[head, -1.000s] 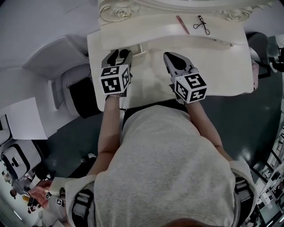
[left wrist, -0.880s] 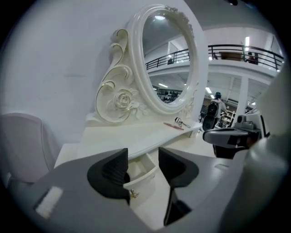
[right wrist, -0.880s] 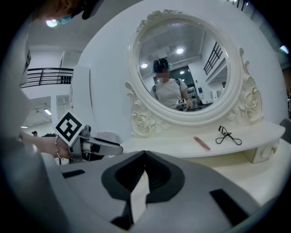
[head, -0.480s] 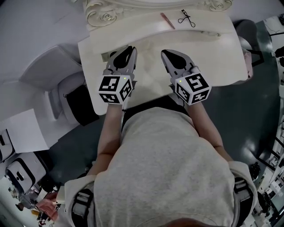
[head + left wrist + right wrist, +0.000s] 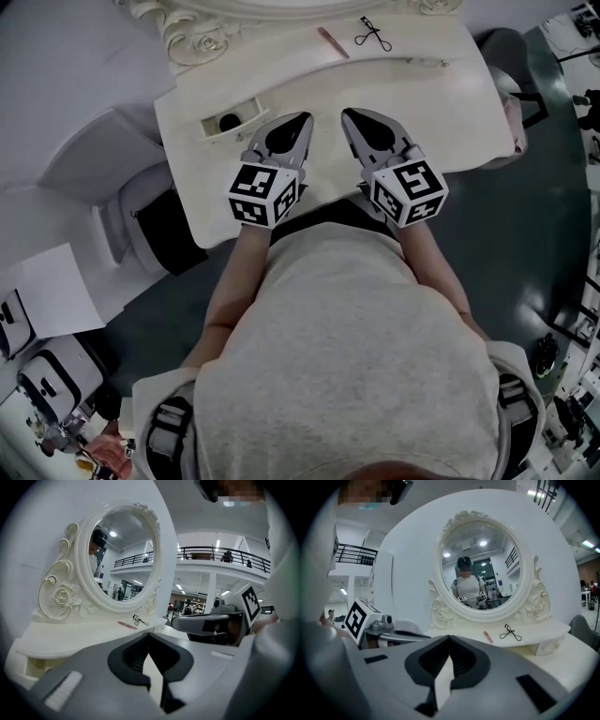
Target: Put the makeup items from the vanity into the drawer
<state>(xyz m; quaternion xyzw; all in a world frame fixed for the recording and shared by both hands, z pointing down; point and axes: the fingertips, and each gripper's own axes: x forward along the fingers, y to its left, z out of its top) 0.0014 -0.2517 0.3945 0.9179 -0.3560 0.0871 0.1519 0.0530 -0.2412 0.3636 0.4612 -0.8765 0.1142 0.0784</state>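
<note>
Both grippers hung side by side over the front of the vanity (image 5: 450, 103). The left gripper (image 5: 302, 120) had just closed, with nothing between its jaws. The right gripper (image 5: 348, 114) had its jaws together too, holding nothing. A pink stick (image 5: 332, 42) and an eyelash curler (image 5: 372, 36) lay at the back edge, under the mirror (image 5: 480, 566). Near the left edge the drawer (image 5: 251, 109) was pulled out, and a dark round thing (image 5: 228, 121) sat inside.

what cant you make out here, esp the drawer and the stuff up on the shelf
Drawer: head view shows one dark round item inside, too small to identify.
Pink stick: too small in every view to tell what makeup it is.
Mirror frame: head view's top edge cuts most of it off.
Vanity near edge: hidden under the person's torso in the head view.
</note>
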